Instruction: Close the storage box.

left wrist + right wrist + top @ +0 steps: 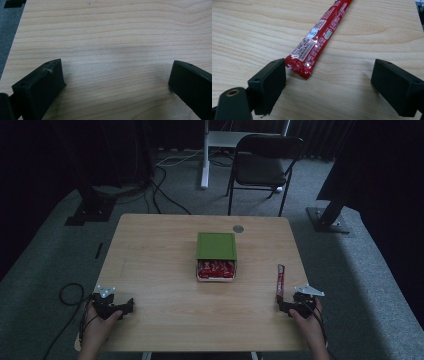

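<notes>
My right gripper (329, 75) sits at the counter's (150, 270) near right corner, fingers (268, 85) spread wide and holding nothing. The red stick (317, 42) lies flat between them, its near end just beside my left-hand finger and off centre in the gap, the rest running away along the right edge. My left gripper (116, 80) rests at the near left corner, fingers wide apart too, bare wood between them. The tin (216, 257) sits mid-counter, its green lid (216, 245) slid back, red packets showing in the open front.

The risk as I see it: close now and I'd likely catch only the sealed tip, so the stick could slide out or droop and swing. It's slick foil, and lying flat, so my fingers may scrape wood first. It also lies close to the right edge, so a nudge might push it off.

Print on the stick is too small to read, and its far end is cut off in my right gripper view. How full the tin is under the lid I can't tell
</notes>
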A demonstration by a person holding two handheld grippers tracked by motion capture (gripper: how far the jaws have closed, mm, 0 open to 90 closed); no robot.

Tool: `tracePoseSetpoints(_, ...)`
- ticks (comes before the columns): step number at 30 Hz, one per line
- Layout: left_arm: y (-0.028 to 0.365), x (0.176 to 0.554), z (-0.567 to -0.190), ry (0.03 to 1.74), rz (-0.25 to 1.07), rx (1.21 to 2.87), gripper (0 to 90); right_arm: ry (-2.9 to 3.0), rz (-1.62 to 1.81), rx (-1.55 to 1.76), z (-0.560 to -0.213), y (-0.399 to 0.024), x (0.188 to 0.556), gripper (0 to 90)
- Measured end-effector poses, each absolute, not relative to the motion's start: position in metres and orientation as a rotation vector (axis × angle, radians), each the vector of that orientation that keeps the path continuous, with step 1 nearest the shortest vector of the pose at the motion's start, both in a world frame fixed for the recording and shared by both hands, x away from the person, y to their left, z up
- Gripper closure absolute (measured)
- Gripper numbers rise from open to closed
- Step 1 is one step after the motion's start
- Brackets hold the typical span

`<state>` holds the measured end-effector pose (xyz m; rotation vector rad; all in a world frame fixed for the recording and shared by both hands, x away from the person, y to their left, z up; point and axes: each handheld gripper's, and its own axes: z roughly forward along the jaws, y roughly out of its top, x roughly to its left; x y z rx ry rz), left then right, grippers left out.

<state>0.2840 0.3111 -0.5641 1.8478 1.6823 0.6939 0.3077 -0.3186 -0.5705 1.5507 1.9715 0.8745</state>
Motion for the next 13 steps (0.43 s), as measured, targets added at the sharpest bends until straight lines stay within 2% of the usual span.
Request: tracePoseSetpoints(13, 0.3084, 0.2847, -0.5642, 1.715, 0.705, 1.82, 0.5, 1.972, 0.874, 1.551, -0.5704, -0.3186, 0.3077, 12.1)
